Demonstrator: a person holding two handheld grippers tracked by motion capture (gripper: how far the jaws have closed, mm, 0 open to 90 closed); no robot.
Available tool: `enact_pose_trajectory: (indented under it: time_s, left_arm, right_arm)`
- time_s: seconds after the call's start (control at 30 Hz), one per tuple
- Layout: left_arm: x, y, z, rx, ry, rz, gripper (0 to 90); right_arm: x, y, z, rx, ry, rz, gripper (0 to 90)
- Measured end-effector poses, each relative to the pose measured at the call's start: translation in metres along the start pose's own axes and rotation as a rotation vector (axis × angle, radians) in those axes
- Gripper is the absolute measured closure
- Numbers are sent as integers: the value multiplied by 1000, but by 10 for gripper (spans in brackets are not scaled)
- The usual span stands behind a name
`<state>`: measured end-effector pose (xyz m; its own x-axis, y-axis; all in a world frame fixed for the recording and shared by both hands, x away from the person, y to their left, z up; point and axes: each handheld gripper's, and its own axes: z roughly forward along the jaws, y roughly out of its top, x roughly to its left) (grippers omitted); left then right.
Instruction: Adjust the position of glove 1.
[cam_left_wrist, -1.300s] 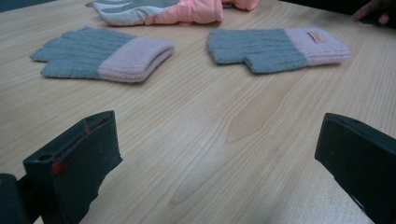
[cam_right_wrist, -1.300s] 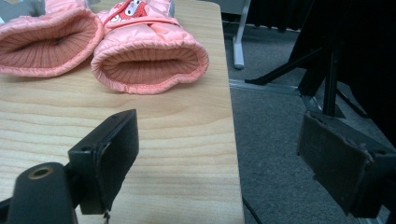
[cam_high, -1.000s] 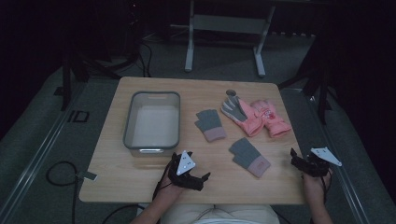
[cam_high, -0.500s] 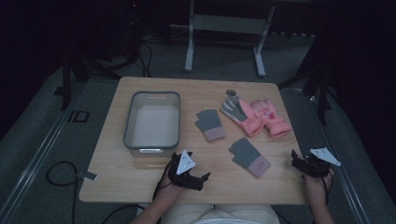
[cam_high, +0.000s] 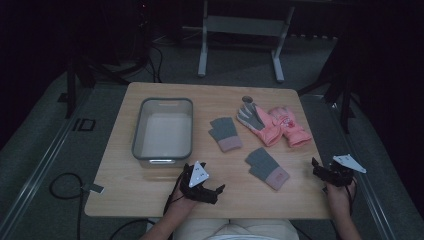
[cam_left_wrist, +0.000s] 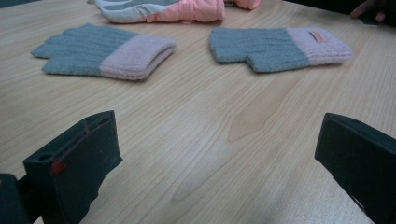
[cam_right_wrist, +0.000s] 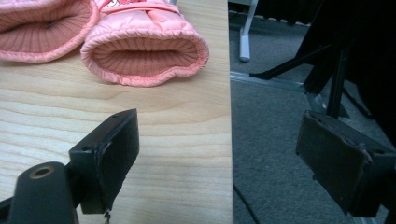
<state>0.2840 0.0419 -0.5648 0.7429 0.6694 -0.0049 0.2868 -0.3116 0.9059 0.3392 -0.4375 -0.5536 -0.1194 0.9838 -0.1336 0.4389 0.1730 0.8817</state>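
A wooden table (cam_high: 150, 200) holds a grey tub (cam_high: 162, 129) toward its left edge, two grey-and-pink knit gloves, and a pair of pink padded gloves (cam_high: 280, 125) near the far right corner. The left gripper (cam_high: 210, 190) rests by the near edge, jaws wide, facing the nearer knit glove (cam_left_wrist: 280, 46) and the farther knit glove (cam_left_wrist: 105, 56). The right gripper (cam_high: 320, 172), jaws wide and empty, sits at the right edge, one jaw over the floor. The likely risk is that a reach from there drags a padded glove (cam_right_wrist: 144, 49) off that edge.
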Motion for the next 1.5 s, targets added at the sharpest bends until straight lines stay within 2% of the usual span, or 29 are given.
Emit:
enact_pose_trajectory:
  time_s: [0.17,0.27,0.43,0.6,0.7,0.87,1.0,1.1,1.17,1.3,1.5]
  left_arm:
    - [0,0,0,3,-2,-1,0]
    - [0,0,0,3,-3,0,0]
    - [0,0,0,3,-2,3,0]
    - [0,0,0,1,-6,-6,0]
    - [1,0,0,0,-7,-6,0]
    - [1,0,0,0,-6,-4,0]
    - [1,0,0,0,-5,-4,0]
    - [1,0,0,0,-6,-9,0]
    - [1,0,0,-1,-6,-9,0]
    - [1,0,0,0,-7,-4,0]
    - [2,0,0,-3,-9,-12,0]
  right_arm:
    - [-2,10,-7,-7,16,36,130]
    - [-2,20,-12,-11,20,31,130]
    - [-2,37,-19,-21,52,59,130]
    - [-2,53,-21,-31,88,57,127]
    - [1,64,-22,-41,92,41,121]
    - [11,83,-23,-41,132,14,130]
    - [21,95,-20,-32,139,-22,145]
    - [25,105,-17,12,203,3,149]
    - [30,110,-14,45,220,3,148]
    - [42,119,-11,39,216,-31,145]
    - [62,131,-8,34,269,-63,135]
